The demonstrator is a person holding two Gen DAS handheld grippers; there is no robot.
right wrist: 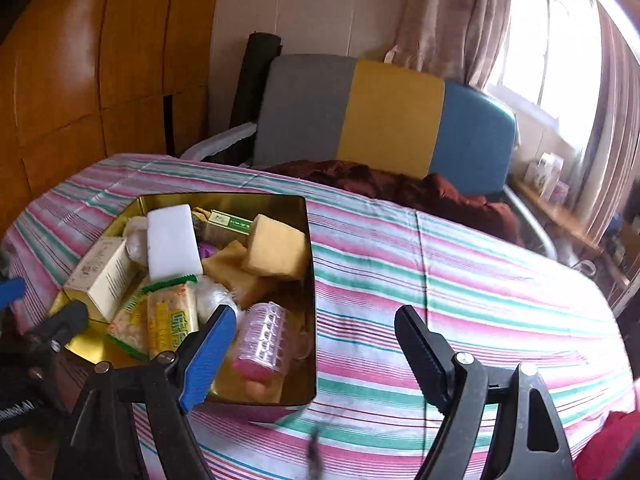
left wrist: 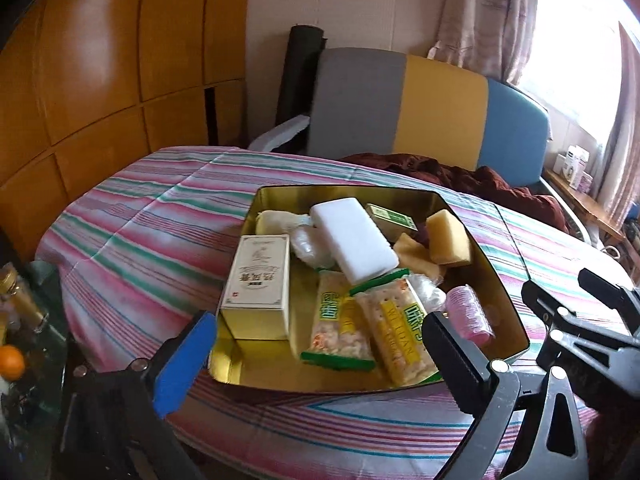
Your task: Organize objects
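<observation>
A gold tin (left wrist: 494,280) stands open on the striped tablecloth (right wrist: 480,280). Inside lie a cream box (left wrist: 256,292), a white block (left wrist: 354,240), a small green box (left wrist: 390,218), a yellow sponge (left wrist: 448,238), two cracker packs (left wrist: 360,324) and a pink hair roller (left wrist: 470,316). My left gripper (left wrist: 320,360) hovers open over the tin's near end, its pads apart and pressing on nothing. My right gripper (right wrist: 318,356) is open too, by the tin's (right wrist: 310,264) near right corner beside the roller (right wrist: 264,340), holding nothing.
A grey, yellow and blue seat back (left wrist: 440,112) stands behind the table, with a maroon cloth (left wrist: 480,176) bunched at the far edge. Bottles and an orange (left wrist: 12,360) sit low at the left. Small boxes (left wrist: 574,164) line a sill by the window.
</observation>
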